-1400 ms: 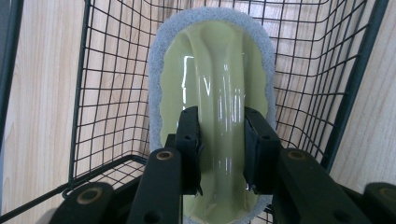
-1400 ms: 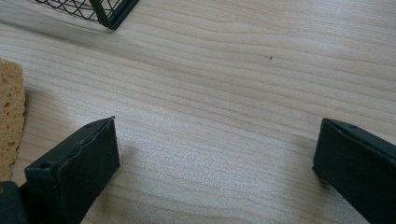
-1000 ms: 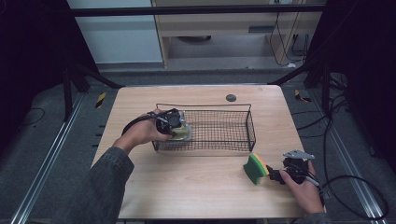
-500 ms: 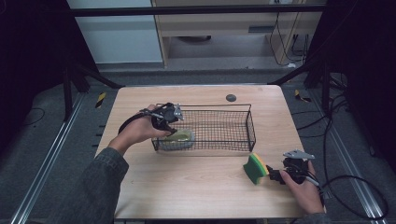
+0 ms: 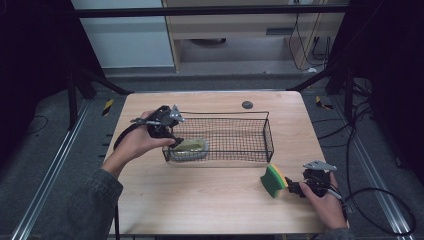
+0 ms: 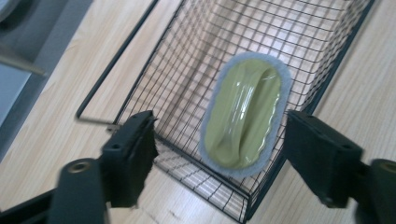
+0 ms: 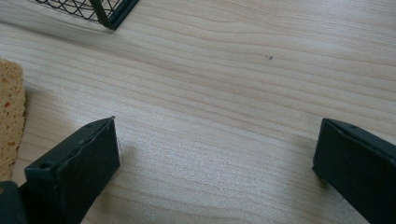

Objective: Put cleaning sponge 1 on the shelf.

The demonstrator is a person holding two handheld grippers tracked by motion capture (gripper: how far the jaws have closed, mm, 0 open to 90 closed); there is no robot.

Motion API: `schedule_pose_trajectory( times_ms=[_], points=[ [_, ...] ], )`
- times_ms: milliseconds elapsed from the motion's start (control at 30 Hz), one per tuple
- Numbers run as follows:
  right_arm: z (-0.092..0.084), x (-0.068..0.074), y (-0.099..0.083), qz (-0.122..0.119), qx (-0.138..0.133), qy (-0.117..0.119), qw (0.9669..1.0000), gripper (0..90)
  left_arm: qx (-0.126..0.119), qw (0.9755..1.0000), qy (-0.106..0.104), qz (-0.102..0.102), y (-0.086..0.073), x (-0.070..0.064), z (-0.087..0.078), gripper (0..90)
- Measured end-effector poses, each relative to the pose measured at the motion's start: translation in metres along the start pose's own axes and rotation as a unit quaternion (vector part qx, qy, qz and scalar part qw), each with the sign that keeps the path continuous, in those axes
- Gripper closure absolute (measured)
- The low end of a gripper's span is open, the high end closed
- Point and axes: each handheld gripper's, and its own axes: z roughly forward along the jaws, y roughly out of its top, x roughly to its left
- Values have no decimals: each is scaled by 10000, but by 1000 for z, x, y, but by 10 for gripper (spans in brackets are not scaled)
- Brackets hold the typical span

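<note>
An oval olive-green scrubber [image 5: 190,147] with a grey rim lies flat in the left end of the black wire basket [image 5: 250,118]. My left gripper [image 5: 175,141] hovers just above and to the left of it. Its jaws have just been opening and touch nothing. In the left gripper view the scrubber [image 6: 245,116] lies on the basket's [image 6: 116,70] floor, below the open left gripper [image 6: 219,122]. My right gripper [image 5: 295,188] rests low at the table's front right, next to a green and yellow sponge [image 5: 272,180]. In the right gripper view the right gripper [image 7: 217,128] is open over bare wood, and the sponge [image 7: 10,116] sits outside its left jaw.
The basket takes up the middle of the wooden table [image 5: 210,210], and its near corner [image 7: 107,11] shows at the top of the right gripper view. A small dark round disc [image 5: 247,104] lies behind the basket. Cables trail off the table's right side.
My left gripper has lifted up and leftward away from the scrubber, and its jaws have opened. The scrubber stays in the basket. The right gripper and sponge have not moved.
</note>
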Motion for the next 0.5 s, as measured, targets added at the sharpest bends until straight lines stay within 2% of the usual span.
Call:
schedule_pose_trajectory(
  times_ms=[100,167,300,433,500],
  points=[
    [0,0,0,-2,-1,3,10000,4,-146,9989,-82,-432,-15,0,-4,116],
    [0,0,0,0,0,0,10000,5,-189,9981,-3,-583,-26,0,-7,89],
    [0,0,0,-1,-1,-1,10000,5,-380,9947,-14,-957,-49,-3,-12,66],
    [0,0,0,-1,-1,-1,10000,5,-493,9918,71,-1178,-69,-6,-14,61],
    [0,0,0,-2,1,-2,10000,5,-547,9902,45,-1282,-78,-9,-13,61]
  ],
)
